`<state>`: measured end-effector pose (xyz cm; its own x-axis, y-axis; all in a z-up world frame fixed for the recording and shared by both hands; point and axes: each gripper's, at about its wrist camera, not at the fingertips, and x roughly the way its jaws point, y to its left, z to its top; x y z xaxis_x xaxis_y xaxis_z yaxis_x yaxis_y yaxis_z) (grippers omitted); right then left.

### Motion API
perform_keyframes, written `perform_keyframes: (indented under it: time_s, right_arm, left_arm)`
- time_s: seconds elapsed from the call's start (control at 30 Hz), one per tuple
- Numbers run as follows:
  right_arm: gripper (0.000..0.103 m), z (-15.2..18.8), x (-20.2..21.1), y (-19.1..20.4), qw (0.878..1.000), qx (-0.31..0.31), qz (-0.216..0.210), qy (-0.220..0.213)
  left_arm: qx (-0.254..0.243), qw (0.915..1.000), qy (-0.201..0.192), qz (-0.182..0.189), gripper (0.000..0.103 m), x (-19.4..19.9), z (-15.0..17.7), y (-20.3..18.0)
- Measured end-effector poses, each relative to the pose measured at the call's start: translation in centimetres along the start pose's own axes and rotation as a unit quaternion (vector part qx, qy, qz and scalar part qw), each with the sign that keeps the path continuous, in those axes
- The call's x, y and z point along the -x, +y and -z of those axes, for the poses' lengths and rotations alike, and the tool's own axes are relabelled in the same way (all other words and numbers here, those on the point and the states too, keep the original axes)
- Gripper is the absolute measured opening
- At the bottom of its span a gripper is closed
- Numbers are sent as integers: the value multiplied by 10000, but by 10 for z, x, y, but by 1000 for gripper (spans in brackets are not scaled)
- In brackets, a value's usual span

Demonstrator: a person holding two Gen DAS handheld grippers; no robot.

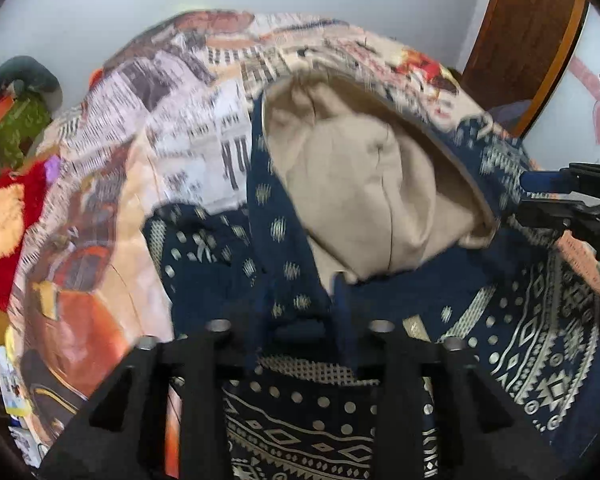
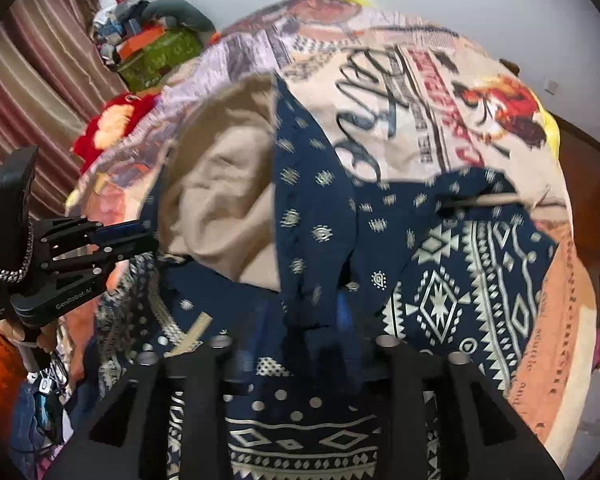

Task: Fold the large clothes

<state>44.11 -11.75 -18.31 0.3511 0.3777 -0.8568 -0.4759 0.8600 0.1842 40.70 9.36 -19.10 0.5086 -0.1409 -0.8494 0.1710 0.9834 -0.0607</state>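
A large navy garment with a cream geometric print (image 1: 532,344) and a beige lining (image 1: 356,184) lies bunched on a printed bedspread (image 1: 112,184). It also shows in the right wrist view (image 2: 440,280), its lining (image 2: 224,200) turned up. My left gripper (image 1: 300,330) is shut on a fold of the navy cloth, and it shows from the side in the right wrist view (image 2: 148,236), pinching the garment's edge. My right gripper (image 2: 304,340) is shut on another fold of the navy cloth, and it shows at the right edge of the left wrist view (image 1: 524,196).
The bedspread (image 2: 440,92) covers the whole bed. A red and yellow plush (image 1: 8,220) and a green box with clutter (image 2: 160,56) sit at the left. A striped curtain (image 2: 40,72) hangs at the left. A wooden headboard (image 1: 528,36) stands at the right.
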Motion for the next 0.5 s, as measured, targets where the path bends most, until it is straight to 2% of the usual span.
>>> perform_keyframes:
  time_s: [0.03,0.1,0.2,0.33,0.5]
  right_arm:
    - [64,-5,9,2,9998,35,-3,-216]
    - [69,-15,19,6,9985,115,-15,-531]
    - [70,-35,19,10,9975,154,20,-691]
    - [70,-71,-8,9,9977,50,16,-679]
    - [70,-101,-62,-1,9986,-355,-36,-378]
  left_arm:
    - [27,9999,-136,-22,49,6,-6,3]
    - [65,9995,-295,-71,52,12,-18,7]
    - [234,9989,-410,-34,52,11,-39,16]
    - [516,9978,-417,31,52,-9,-65,28]
    - [872,9957,-157,263,52,-54,-89,42]
